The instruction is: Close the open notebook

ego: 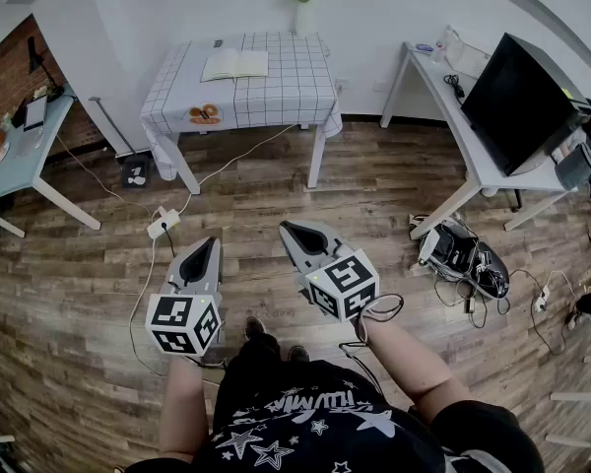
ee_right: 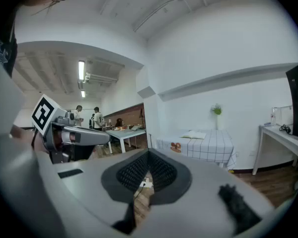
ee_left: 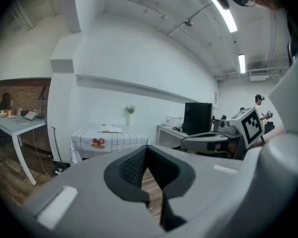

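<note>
Notebook (ego: 235, 64) lies open on the checked worktop (ego: 305, 92), well apart from you at twelve o'clock, with its long axis running nine to three. Your left tongs (ego: 204, 248) and right tongs (ego: 293, 232) are both pressed together on nothing, and neither is clearly nearer. A vase (ego: 301, 13) at the worktop's far edge holds what may be a green sprig.

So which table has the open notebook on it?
The middle table, with the checked cloth; the right desk holds a monitor, the left table has no cloth.
</note>
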Action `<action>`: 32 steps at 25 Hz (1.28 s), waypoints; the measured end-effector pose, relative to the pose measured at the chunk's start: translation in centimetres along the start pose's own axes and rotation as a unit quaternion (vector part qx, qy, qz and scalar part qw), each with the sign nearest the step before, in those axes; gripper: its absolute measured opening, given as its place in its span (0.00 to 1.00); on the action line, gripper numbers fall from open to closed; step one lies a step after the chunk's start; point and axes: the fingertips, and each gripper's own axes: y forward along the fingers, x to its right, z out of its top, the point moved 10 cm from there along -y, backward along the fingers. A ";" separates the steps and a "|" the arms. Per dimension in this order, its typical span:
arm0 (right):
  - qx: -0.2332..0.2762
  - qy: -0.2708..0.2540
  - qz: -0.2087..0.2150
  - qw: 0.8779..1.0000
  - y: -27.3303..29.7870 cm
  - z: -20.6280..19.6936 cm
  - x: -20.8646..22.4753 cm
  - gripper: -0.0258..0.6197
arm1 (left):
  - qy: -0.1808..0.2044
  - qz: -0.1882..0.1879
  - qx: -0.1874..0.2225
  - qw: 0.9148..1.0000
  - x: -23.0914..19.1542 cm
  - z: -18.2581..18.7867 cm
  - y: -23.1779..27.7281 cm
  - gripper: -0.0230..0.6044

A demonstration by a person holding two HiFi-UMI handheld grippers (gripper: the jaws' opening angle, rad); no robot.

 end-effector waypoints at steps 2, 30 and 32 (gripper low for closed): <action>0.000 -0.003 0.004 1.000 -0.4 -0.3 -0.5 0.06 | 0.002 0.001 -0.001 1.000 0.1 -0.4 -0.6 0.05; 0.032 0.048 -0.036 0.998 -2.0 -0.9 -1.4 0.06 | -0.013 -0.057 0.005 0.998 0.4 -1.7 -0.6 0.05; 0.035 0.043 -0.033 0.998 -1.0 -0.9 -2.0 0.06 | -0.016 -0.060 0.003 0.998 -1.0 -1.8 -0.5 0.05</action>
